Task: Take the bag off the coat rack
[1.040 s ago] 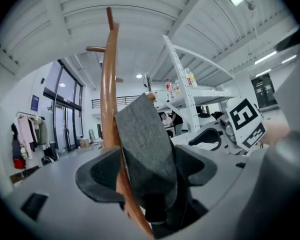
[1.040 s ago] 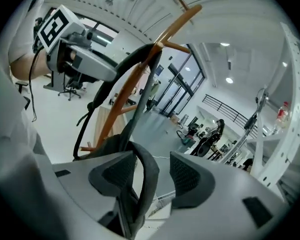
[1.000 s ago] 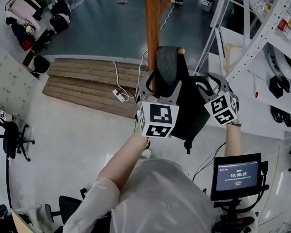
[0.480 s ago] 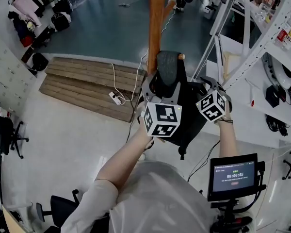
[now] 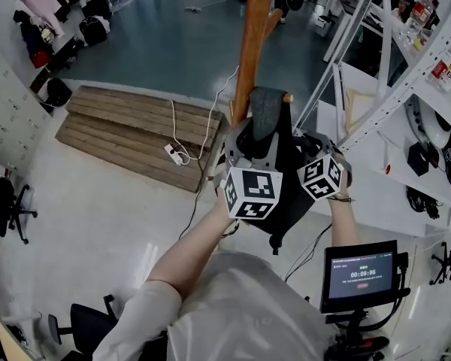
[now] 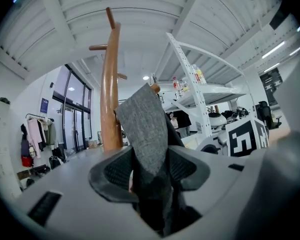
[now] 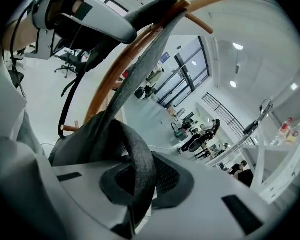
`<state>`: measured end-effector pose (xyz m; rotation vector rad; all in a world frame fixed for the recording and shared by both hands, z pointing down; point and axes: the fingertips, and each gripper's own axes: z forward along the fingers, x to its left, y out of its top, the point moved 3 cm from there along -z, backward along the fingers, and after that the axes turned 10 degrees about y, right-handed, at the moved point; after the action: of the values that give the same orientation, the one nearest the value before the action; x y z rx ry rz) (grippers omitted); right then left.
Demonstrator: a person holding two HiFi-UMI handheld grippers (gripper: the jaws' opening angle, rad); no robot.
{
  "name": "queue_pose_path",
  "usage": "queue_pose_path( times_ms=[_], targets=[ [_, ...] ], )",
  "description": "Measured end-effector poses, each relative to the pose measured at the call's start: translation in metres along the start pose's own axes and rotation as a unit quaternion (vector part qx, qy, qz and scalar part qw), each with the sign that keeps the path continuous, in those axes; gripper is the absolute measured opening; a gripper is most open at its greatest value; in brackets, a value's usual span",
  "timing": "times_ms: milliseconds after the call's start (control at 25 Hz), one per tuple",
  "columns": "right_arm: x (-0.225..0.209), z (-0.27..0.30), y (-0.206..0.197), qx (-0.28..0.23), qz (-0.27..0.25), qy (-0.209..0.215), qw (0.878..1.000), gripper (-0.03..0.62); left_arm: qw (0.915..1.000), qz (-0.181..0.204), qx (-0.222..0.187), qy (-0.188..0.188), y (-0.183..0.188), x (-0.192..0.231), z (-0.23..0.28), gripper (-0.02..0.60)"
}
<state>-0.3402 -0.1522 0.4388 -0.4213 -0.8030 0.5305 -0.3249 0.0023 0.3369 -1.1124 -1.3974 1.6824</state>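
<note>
A dark bag (image 5: 292, 195) hangs on the wooden coat rack (image 5: 252, 43) by a wide grey strap (image 5: 267, 111) looped over a peg (image 5: 287, 97). My left gripper (image 5: 257, 138) sits just below that peg. In the left gripper view the grey strap (image 6: 145, 129) runs up between the pads of the left gripper (image 6: 149, 171), whose jaws are closing and press on it. My right gripper (image 5: 308, 146) is at the bag's right side. Its jaws are closing too, and the pads of the right gripper (image 7: 140, 180) pinch a curled grey strap (image 7: 139, 156).
White shelving (image 5: 406, 59) with bottles stands close on the right. A monitor on a stand (image 5: 361, 275) is at lower right. Behind the rack lie a low wooden platform (image 5: 128, 126) and a power strip with cable (image 5: 173, 154). Office chairs (image 5: 4, 205) are at far left.
Both grippers have come in onto the bag and their jaws have closed on its straps. The right gripper has shifted left, nearer the left one.
</note>
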Motion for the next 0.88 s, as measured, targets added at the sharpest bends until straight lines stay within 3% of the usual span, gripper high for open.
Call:
queue_pose_path(
  times_ms=[320, 600, 880],
  targets=[
    [0.001, 0.0032, -0.0023, 0.019, 0.009, -0.019, 1.0, 0.012, 0.999, -0.03, -0.003, -0.032, -0.0001, 0.0029, 0.001, 0.154],
    [0.0024, 0.0015, -0.0004, 0.035, -0.001, -0.076, 0.996, 0.011, 0.9967, -0.051, -0.007, -0.063, -0.0027, 0.0063, -0.0002, 0.139],
    [-0.0061, -0.0027, 0.0051, 0.035, 0.049, -0.068, 0.996, 0.011, 0.9954, -0.054, -0.008, -0.079, 0.0004, 0.009, 0.0016, 0.107]
  ],
)
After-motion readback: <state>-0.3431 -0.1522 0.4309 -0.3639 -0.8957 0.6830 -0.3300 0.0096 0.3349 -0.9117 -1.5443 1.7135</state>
